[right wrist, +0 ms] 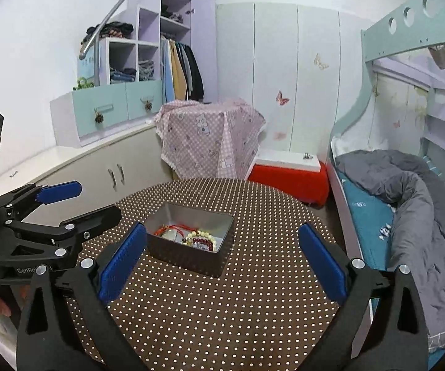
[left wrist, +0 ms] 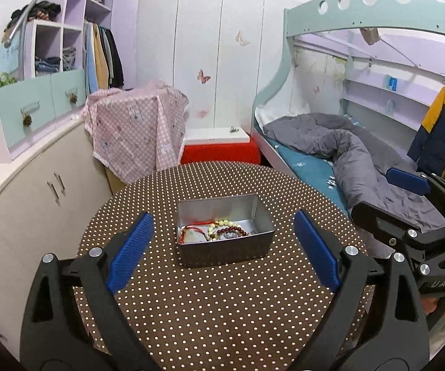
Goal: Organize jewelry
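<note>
A home bedroom: a bunk bed (left wrist: 330,142) with a grey quilt (left wrist: 355,157) at two o'clock, and a wardrobe (left wrist: 99,52) of hanging clothes at ten o'clock.

White lettering "GenRo", the rest cut off, runs along the left gripper (right wrist: 58,204) body; the right gripper (left wrist: 408,182) body shows "UAS", partly hidden.

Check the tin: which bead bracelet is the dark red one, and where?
The dark red bead bracelet lies toward the tin's near wall; the pale cream bead bracelet sits just behind it.
</note>
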